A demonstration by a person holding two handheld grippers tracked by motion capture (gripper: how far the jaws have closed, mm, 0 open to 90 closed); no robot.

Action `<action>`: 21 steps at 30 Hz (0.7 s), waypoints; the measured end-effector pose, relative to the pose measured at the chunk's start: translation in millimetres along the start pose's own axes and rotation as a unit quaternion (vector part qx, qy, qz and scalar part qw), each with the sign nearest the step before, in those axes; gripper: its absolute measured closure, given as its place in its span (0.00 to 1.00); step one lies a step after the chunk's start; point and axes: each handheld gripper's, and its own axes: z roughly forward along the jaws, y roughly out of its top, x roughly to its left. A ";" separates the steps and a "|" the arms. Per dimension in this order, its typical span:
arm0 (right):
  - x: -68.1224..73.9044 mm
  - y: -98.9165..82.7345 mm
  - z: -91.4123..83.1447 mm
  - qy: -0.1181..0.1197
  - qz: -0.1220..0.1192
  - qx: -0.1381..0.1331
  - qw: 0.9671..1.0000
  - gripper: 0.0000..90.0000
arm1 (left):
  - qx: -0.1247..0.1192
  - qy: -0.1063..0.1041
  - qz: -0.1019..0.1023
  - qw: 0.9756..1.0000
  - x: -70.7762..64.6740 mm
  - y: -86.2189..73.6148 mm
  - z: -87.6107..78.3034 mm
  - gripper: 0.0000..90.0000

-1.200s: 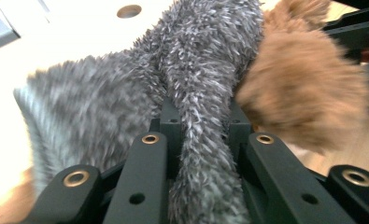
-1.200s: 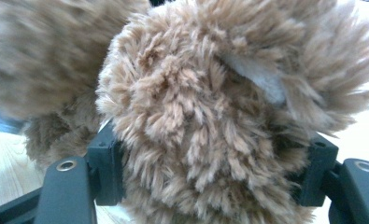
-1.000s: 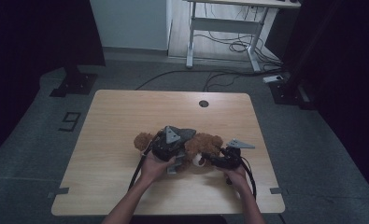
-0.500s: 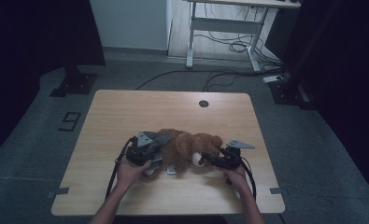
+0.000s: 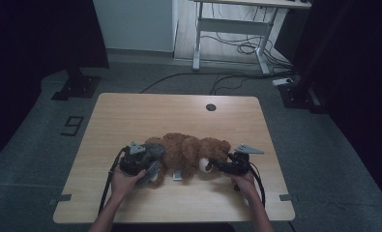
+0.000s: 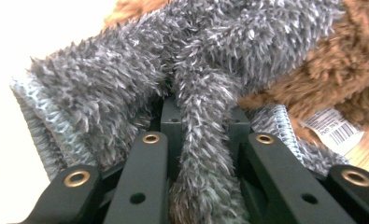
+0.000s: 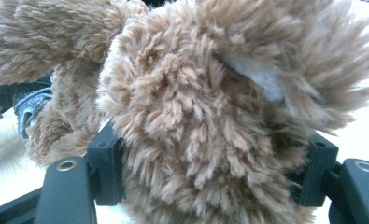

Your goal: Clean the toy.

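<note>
A brown teddy bear (image 5: 188,151) lies across the wooden table (image 5: 179,116), head to the right. My left gripper (image 5: 154,160) is at the bear's left end, shut on a fuzzy grey garment (image 5: 152,171). In the left gripper view a fold of that grey garment (image 6: 173,70) runs between the jaws of the left gripper (image 6: 203,135), with brown fur (image 6: 345,70) and a barcode tag (image 6: 334,129) beyond. My right gripper (image 5: 215,166) is shut on the bear's head. In the right gripper view the head (image 7: 196,116) fills the gap of the right gripper (image 7: 210,168), its pads pressing in from both sides.
A round cable hole (image 5: 211,107) sits near the table's far edge. Behind the table stand a white desk frame (image 5: 232,29) and loose cables (image 5: 237,48). Black stand bases (image 5: 77,87) and a floor mark "9" (image 5: 72,125) lie to the left.
My left hand has carried the grey garment leftward and down, from over the bear's middle to its left end. The right gripper and the bear's head stayed put.
</note>
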 end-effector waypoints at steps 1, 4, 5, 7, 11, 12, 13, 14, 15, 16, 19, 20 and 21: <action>0.0 0.0 0.0 0.000 0.000 0.000 1.000 0.32 | -0.006 0.001 -0.002 1.000 -1.4 3.0 -2.9 0.85; -0.4 0.0 -0.3 0.000 0.004 0.000 1.000 0.32 | -0.029 0.003 0.012 1.000 -8.2 22.4 -16.0 0.85; -0.5 0.1 -0.3 0.000 0.004 0.000 1.000 0.32 | -0.037 0.001 0.017 0.999 -10.3 31.3 -20.7 0.85; -0.4 0.2 -0.4 -0.001 0.001 0.001 1.000 0.32 | -0.049 -0.004 0.024 0.998 -14.3 48.4 -26.1 0.85; 0.1 0.2 -0.7 -0.002 -0.002 0.003 1.000 0.32 | -0.071 -0.034 0.034 0.996 -26.6 87.7 -27.1 0.84; 0.3 0.1 -0.6 -0.002 -0.001 0.002 1.000 0.32 | -0.071 -0.038 0.040 0.996 -31.8 97.3 -24.7 0.84; 0.4 0.0 -0.6 -0.002 -0.002 0.002 1.000 0.32 | -0.071 -0.042 0.047 0.996 -37.6 106.8 -21.1 0.84; 0.9 0.0 -0.7 -0.003 -0.001 0.002 1.000 0.32 | -0.068 -0.046 0.056 0.995 -45.2 118.3 -16.1 0.84; 1.1 -0.1 -0.9 -0.004 -0.002 0.002 1.000 0.32 | -0.066 -0.049 0.063 0.995 -52.2 127.1 -11.6 0.84; 1.3 -0.3 -1.0 -0.003 -0.002 0.002 1.000 0.32 | -0.064 -0.053 0.070 0.994 -59.7 135.7 -6.6 0.84; 1.3 -0.7 -1.2 -0.003 -0.002 0.001 1.000 0.32 | -0.055 -0.071 0.089 0.992 -80.7 157.9 10.2 0.85; 1.2 -0.8 -1.1 -0.003 -0.002 0.001 1.000 0.32 | -0.052 -0.079 0.090 0.991 -86.0 162.0 14.9 0.85; 1.1 -0.8 -1.1 -0.003 -0.003 0.000 1.000 0.32 | -0.046 -0.090 0.095 0.990 -95.6 166.7 22.5 0.85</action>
